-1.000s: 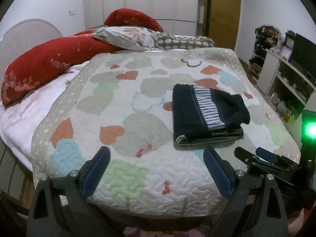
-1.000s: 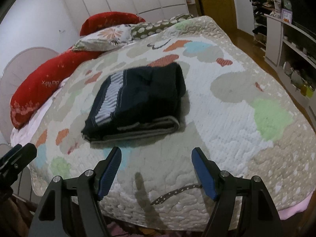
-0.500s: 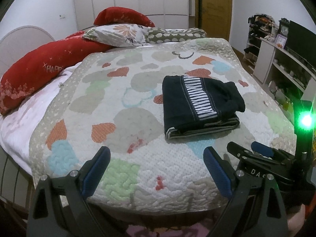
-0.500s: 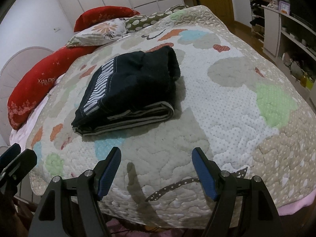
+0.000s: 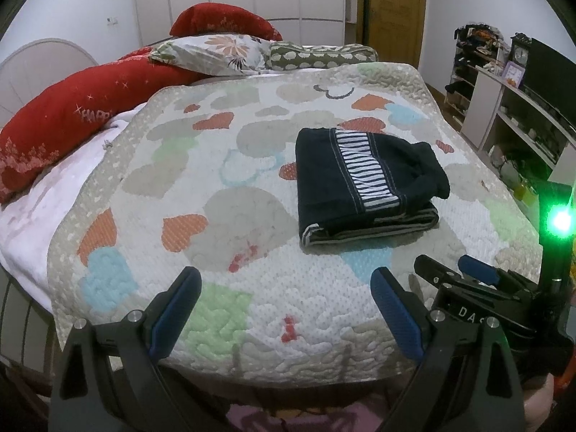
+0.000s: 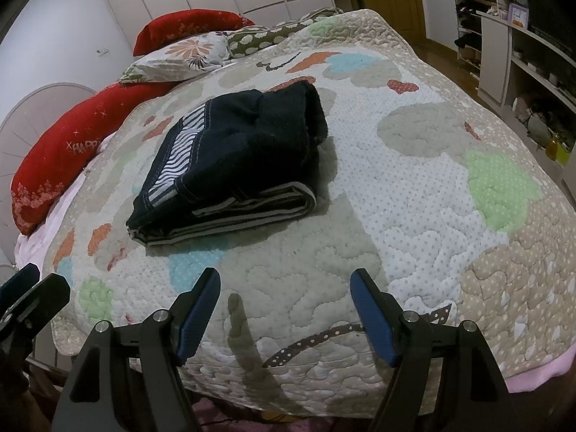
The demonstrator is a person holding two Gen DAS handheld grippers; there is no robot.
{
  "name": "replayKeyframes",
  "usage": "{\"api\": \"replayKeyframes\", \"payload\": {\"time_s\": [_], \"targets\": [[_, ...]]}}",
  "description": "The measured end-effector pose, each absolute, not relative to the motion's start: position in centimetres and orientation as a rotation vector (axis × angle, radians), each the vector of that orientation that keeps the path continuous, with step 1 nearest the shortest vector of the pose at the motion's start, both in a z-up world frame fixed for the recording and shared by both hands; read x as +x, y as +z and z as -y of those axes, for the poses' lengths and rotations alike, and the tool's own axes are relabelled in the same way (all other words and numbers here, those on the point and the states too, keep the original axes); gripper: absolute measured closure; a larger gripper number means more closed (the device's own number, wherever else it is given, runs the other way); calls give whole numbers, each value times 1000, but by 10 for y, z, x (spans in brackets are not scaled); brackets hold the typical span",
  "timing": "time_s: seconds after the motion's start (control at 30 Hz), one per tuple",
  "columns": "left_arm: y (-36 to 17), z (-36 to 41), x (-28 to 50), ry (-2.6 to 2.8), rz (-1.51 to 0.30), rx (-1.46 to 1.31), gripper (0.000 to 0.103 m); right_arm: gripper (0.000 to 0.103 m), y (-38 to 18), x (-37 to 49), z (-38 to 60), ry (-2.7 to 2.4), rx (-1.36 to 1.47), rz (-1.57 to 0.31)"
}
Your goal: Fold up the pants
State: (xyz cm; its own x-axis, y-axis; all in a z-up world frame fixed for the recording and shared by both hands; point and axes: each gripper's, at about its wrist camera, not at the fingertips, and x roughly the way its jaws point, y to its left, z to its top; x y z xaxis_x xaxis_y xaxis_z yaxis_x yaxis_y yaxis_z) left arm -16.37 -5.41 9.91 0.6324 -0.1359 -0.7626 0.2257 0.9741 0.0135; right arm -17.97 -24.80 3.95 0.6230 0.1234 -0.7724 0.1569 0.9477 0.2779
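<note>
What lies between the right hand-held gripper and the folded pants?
Only bare quilt, shown in the right wrist view: the open right hand-held gripper sits short of the folded pants, with nothing else between them.

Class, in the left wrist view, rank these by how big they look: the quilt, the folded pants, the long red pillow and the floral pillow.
1. Quilt, by far the largest.
2. Long red pillow.
3. Folded pants, close to the red pillow in apparent size and nearer the camera, so that ranking is unsure.
4. Floral pillow, smallest, though it lies farthest away.
</note>
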Motion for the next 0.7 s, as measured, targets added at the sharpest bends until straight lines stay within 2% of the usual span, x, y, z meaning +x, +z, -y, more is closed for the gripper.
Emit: {"api": "replayKeyframes", "payload": {"time_s": [0.7], "targets": [[94, 55, -161, -217, -892, 107, 9, 21, 34, -178, 245, -22, 318, -916]]}}
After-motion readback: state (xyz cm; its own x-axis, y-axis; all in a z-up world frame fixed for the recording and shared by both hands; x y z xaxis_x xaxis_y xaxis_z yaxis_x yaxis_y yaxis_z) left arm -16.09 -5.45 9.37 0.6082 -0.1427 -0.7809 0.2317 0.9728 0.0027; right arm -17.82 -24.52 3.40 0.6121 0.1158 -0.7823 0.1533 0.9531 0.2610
